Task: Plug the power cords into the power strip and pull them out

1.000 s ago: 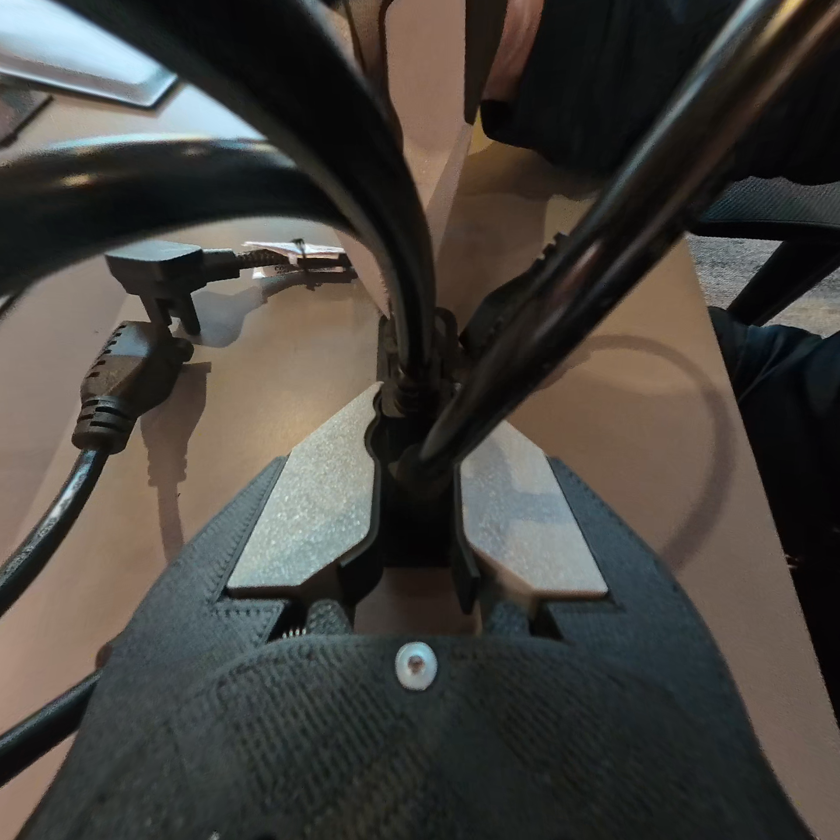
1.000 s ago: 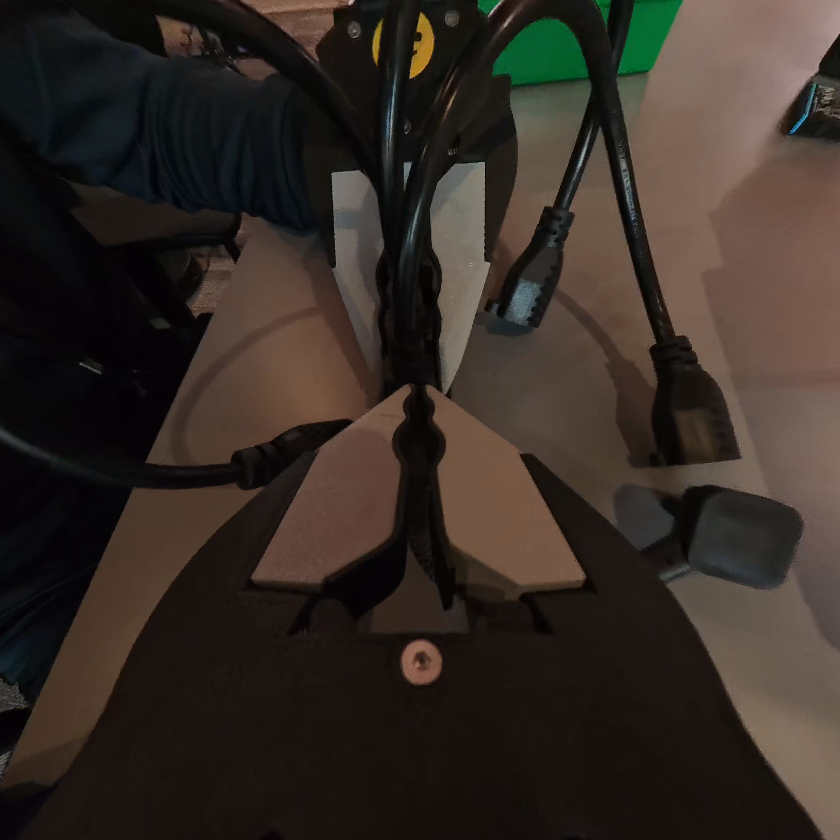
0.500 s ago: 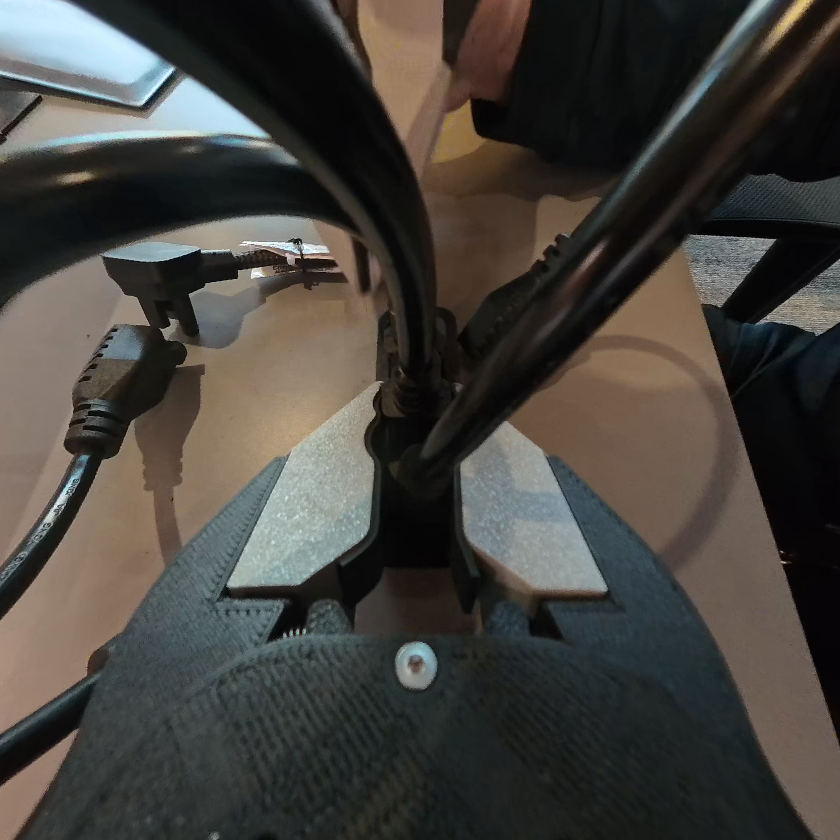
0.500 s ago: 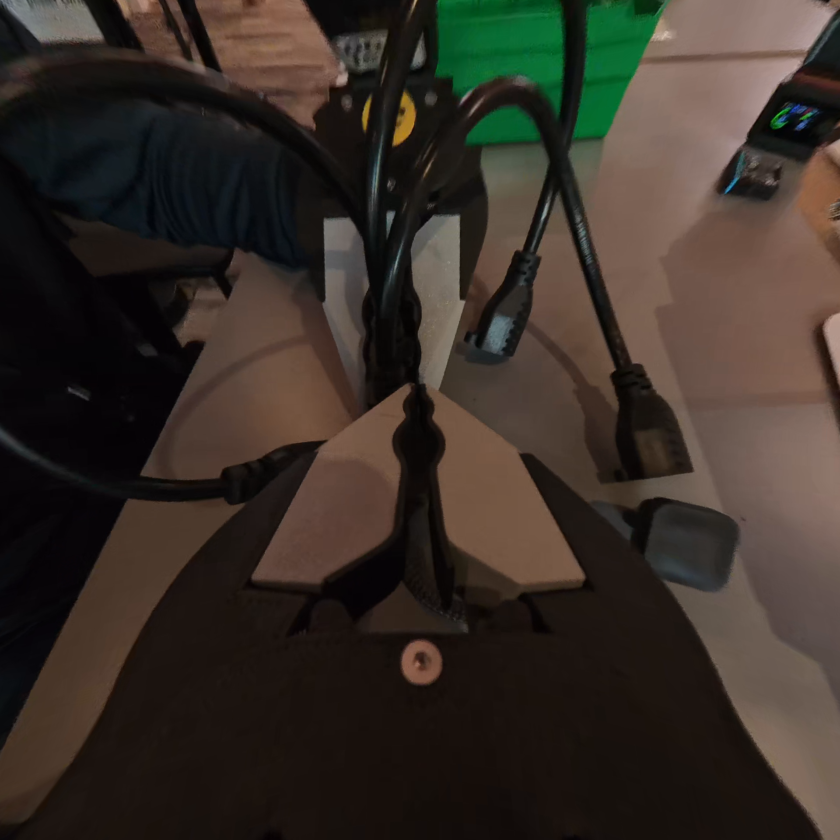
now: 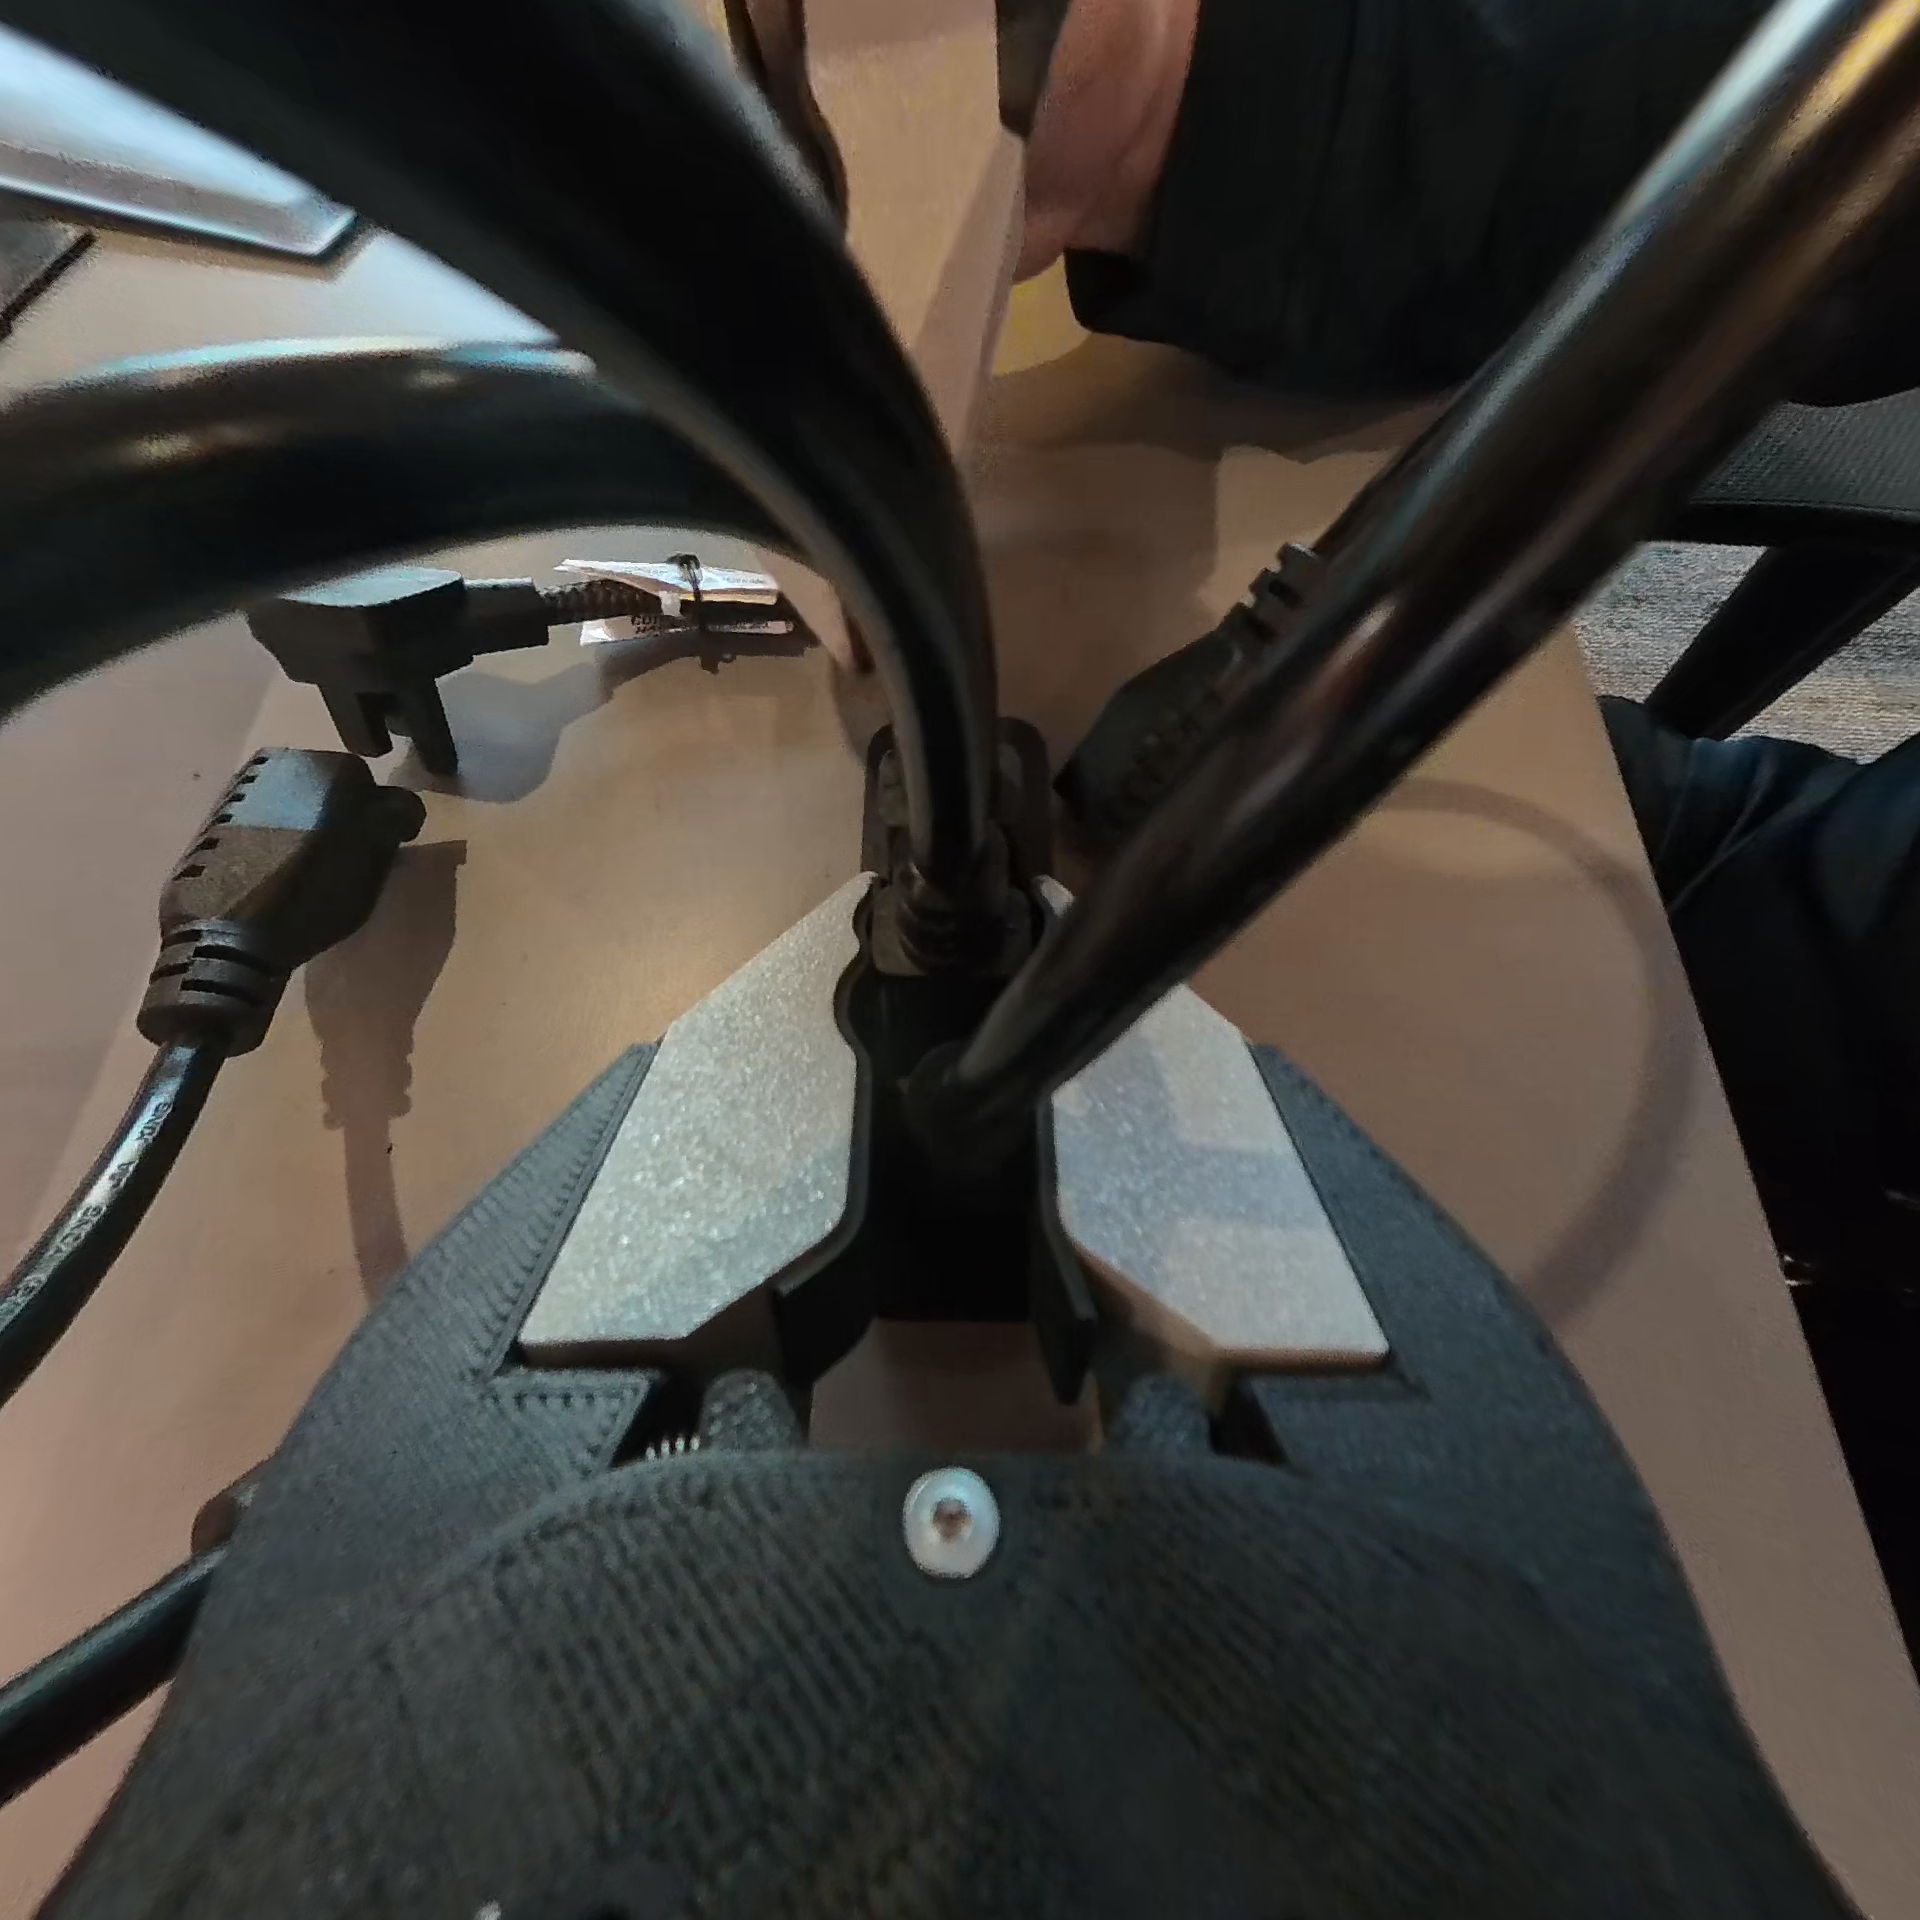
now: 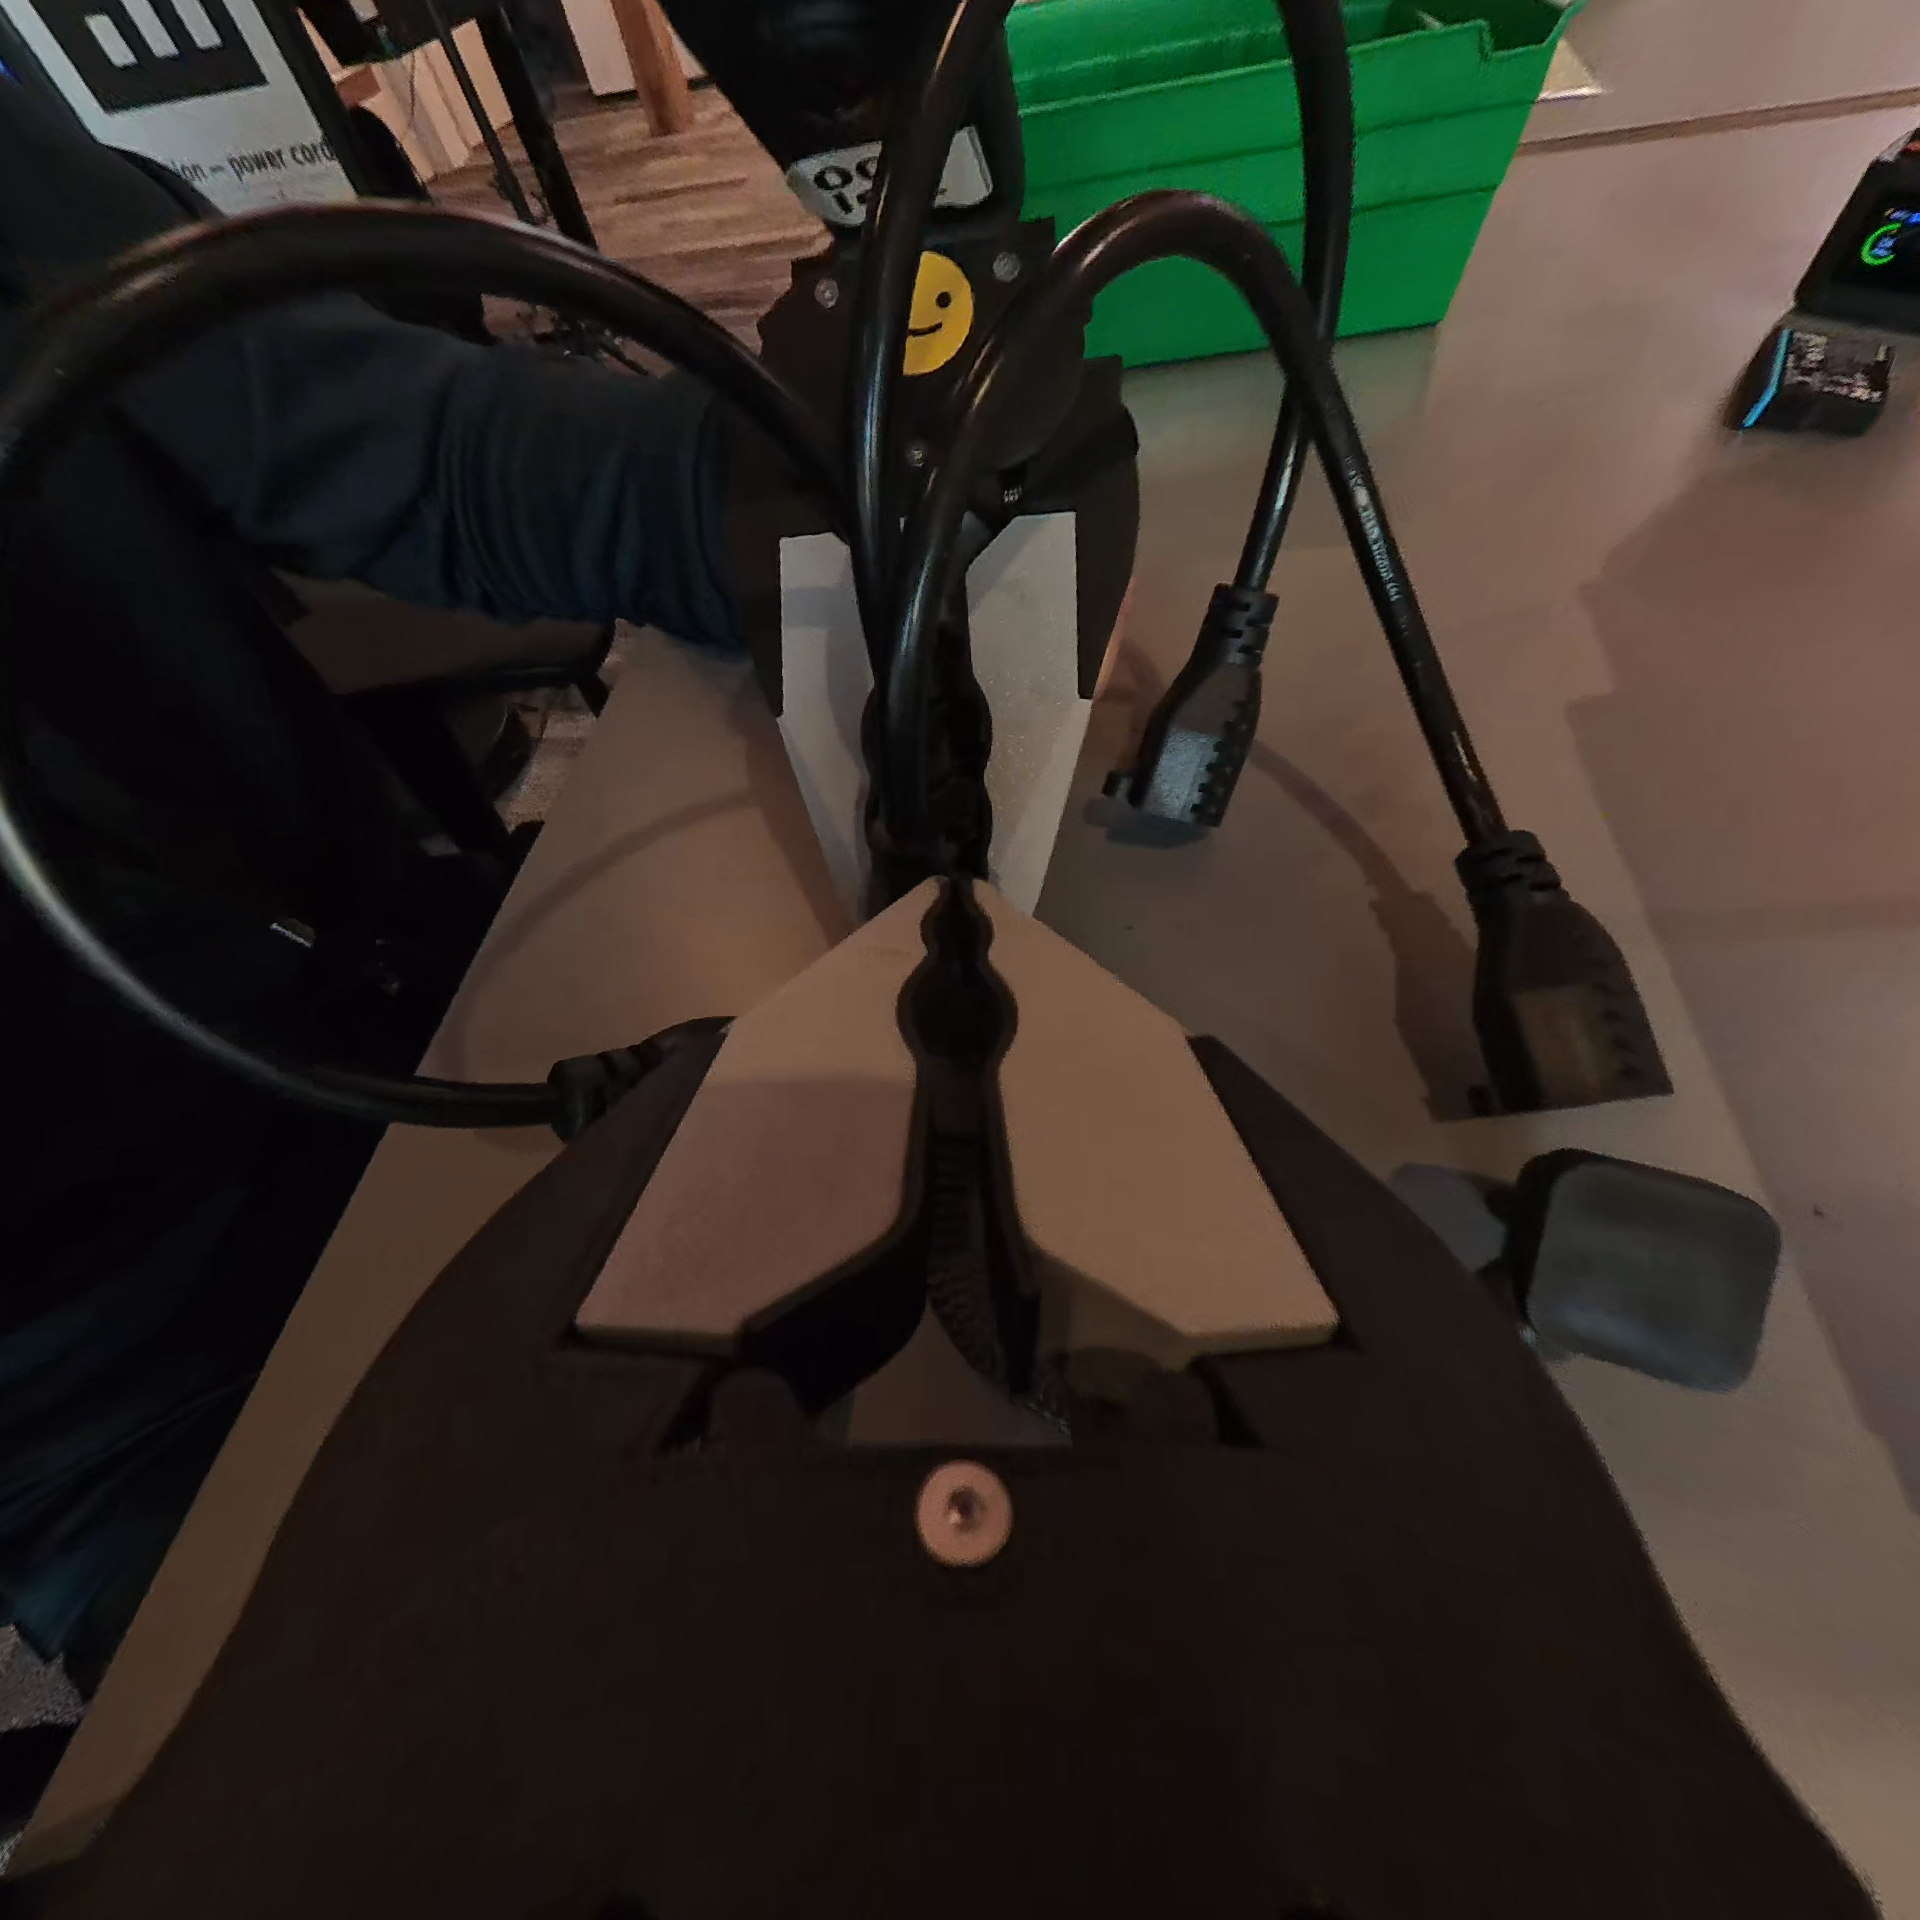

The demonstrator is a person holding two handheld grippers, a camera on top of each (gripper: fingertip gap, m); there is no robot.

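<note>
Between your left gripper's (image 5: 951, 997) jaws sits a black block with cords (image 5: 935, 790) sprouting from its top; the jaws are clamped on it, and by the task this is probably the power strip, though too little of it shows to be sure. A glossy cord (image 5: 1351, 644) crosses diagonally right over the grip. Your right gripper (image 6: 961, 997) has its jaws pressed nearly together on something thin and dark running down the gap, likely a cord or a narrow end of the same block; you cannot tell which from here.

Just beyond, the two grippers meet nose to nose, and the cords arch up and over them.

The risk: with so many loops draped across both tools, a pull may drag a neighbouring cord or tip the block out of the left grip. The right jaws' narrow hold could also slip along the sheath instead of drawing a plug.

Farther out, the left wrist view alone shows a loose cord end (image 5: 260, 862) lying on the desk (image 5: 623, 935) beside a flat angled plug (image 5: 384, 644) with a tagged lead. Only the right wrist view shows a square grey plug (image 6: 1642, 1268), two dangling cord ends (image 6: 1195, 748), a green bin (image 6: 1299, 156) behind, and a small lit device (image 6: 1860, 312) at the far right.
</note>
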